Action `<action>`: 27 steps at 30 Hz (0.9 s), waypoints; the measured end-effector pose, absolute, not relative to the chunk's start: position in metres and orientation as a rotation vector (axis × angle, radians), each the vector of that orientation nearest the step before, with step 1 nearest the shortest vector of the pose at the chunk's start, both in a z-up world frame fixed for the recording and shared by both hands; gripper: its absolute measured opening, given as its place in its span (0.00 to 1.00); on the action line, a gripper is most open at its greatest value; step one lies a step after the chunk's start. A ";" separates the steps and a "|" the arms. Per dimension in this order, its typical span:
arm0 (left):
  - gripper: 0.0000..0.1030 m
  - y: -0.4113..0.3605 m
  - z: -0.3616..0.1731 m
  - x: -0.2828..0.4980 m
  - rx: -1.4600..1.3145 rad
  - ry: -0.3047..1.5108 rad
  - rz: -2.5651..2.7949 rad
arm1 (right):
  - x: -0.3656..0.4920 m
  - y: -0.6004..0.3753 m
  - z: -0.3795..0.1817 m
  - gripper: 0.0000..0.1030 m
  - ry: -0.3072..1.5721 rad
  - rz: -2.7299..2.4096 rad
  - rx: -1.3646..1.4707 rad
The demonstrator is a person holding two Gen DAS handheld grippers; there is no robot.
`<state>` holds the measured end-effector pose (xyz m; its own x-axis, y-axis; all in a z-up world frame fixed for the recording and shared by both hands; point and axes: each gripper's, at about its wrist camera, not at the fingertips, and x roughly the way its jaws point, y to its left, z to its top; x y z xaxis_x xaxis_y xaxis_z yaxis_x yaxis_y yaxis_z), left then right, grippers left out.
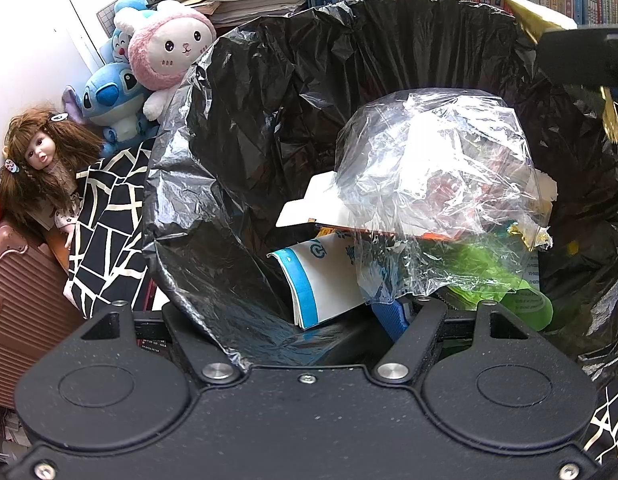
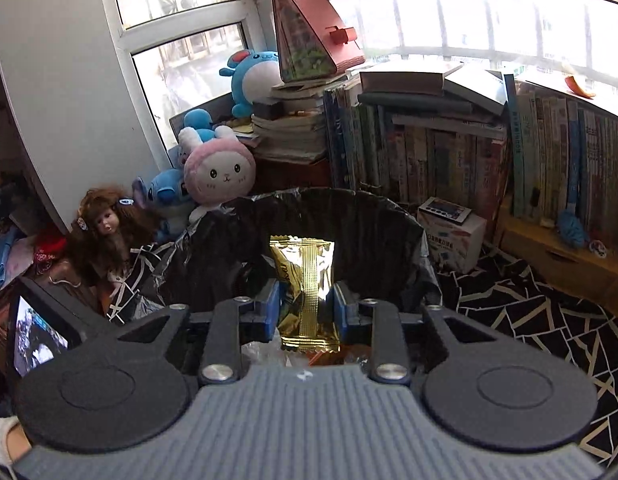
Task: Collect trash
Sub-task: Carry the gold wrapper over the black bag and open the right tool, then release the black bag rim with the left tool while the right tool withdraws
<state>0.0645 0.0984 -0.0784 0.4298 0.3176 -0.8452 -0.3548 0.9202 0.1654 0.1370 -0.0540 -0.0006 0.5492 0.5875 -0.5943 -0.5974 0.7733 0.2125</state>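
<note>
Right tool (image 2: 305, 304): blue pads (image 2: 272, 304) a narrow gap apart, gold foil wrapper (image 2: 305, 280) upright between them, pads at its sides and seemingly still touching it; wrapper hangs over the mouth of the black trash bag (image 2: 389, 208). Left tool (image 1: 309, 320): jaws about half open, its pads mostly hidden; the near edge of the black bag's rim (image 1: 169, 208) lies between them, contact unclear. Inside bag: clear plastic film (image 1: 437, 168), white card (image 1: 309, 204), blue-and-white paper cup (image 1: 321, 280), green packet (image 1: 493, 272). Beyond: pink plush rabbit (image 1: 169, 52), blue plush (image 1: 109, 100), doll (image 1: 41, 152), rows of books (image 2: 449, 152), black-and-white patterned cloth (image 2: 529, 312).
</note>
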 end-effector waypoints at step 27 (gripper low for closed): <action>0.70 0.101 -0.079 0.066 -0.043 1.123 0.370 | 0.133 -0.067 0.001 0.68 0.702 0.644 -0.008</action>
<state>0.0663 0.1006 -0.0793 0.3791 0.2683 -0.8856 -0.3107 0.9384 0.1513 0.1335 -0.0668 0.0005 0.5797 0.5481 -0.6029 -0.5536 0.8079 0.2021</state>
